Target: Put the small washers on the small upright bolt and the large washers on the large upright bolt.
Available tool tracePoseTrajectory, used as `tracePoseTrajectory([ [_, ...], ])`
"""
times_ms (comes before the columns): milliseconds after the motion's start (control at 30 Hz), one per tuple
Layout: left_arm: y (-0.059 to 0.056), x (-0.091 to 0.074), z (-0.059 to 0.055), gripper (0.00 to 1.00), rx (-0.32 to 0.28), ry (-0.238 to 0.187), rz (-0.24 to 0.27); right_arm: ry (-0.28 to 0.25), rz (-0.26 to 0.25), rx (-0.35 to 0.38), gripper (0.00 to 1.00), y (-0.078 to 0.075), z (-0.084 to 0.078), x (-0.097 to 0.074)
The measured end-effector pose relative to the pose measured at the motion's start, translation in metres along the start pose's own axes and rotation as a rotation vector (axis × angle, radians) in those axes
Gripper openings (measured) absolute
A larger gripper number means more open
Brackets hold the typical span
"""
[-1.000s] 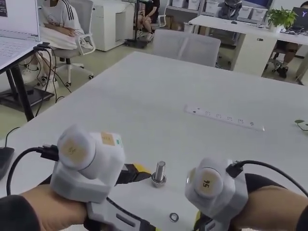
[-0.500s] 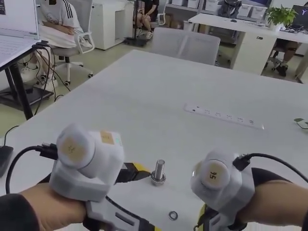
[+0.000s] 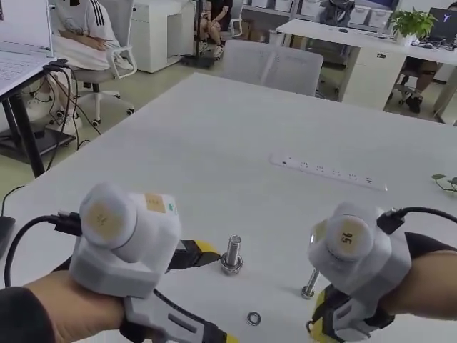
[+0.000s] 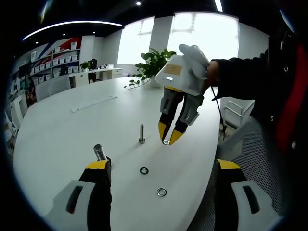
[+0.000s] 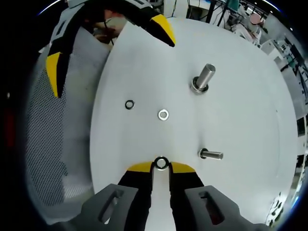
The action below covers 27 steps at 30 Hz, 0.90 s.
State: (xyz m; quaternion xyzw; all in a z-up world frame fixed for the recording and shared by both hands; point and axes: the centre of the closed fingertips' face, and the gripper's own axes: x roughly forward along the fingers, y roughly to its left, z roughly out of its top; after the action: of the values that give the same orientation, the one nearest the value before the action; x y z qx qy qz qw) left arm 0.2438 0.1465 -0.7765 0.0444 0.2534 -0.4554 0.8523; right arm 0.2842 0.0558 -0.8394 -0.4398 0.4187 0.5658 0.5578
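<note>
"The right gripper (image 5: 161, 166) is pinched shut on a washer (image 5: 161, 162), right at its tips and above the bench (image 5: 250, 115). The small bolt (image 5: 210, 154) stands just off to one side of those tips. The large bolt (image 5: 203, 78) is farther out ahead."

"And the left gripper (image 4: 162, 167)?"

"Spread wide, holding nothing, with the large bolt close beside one of its jaws. A silver washer (image 5: 163, 114) and a dark ring (image 5: 129, 104) lie on the bench between the two grippers."

"What would spoil it, do you think?"

"It's only nipped by the edge, so a knock against the bolt's top could flick the washer out. I can't tell from here whether it's a small one or a large one. On the wrong bolt it would either refuse to go on or sit loose. And a sideways nudge might tip the small bolt over."
</note>
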Motion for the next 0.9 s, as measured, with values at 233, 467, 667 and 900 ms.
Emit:
tracePoseTrajectory([
  [233, 0.000, 0.000, 0.000, 0.89, -0.001, 0.001, 0.000, -0.002, -0.034, 0.008, 0.13, -0.015, -0.002, -0.017],
  [467, 0.000, 0.000, 0.000, 0.89, -0.001, 0.001, 0.001, -0.009, -0.075, 0.003, 0.13, -0.032, 0.002, -0.034],
  [667, 0.000, 0.000, 0.000, 0.89, -0.003, 0.003, 0.000, -0.018, -0.099, -0.004, 0.13, -0.043, 0.008, -0.042],
  [900, 0.000, 0.000, -0.001, 0.89, -0.006, 0.004, 0.000, -0.021, -0.122, -0.024, 0.13, -0.056, 0.015, -0.046],
])
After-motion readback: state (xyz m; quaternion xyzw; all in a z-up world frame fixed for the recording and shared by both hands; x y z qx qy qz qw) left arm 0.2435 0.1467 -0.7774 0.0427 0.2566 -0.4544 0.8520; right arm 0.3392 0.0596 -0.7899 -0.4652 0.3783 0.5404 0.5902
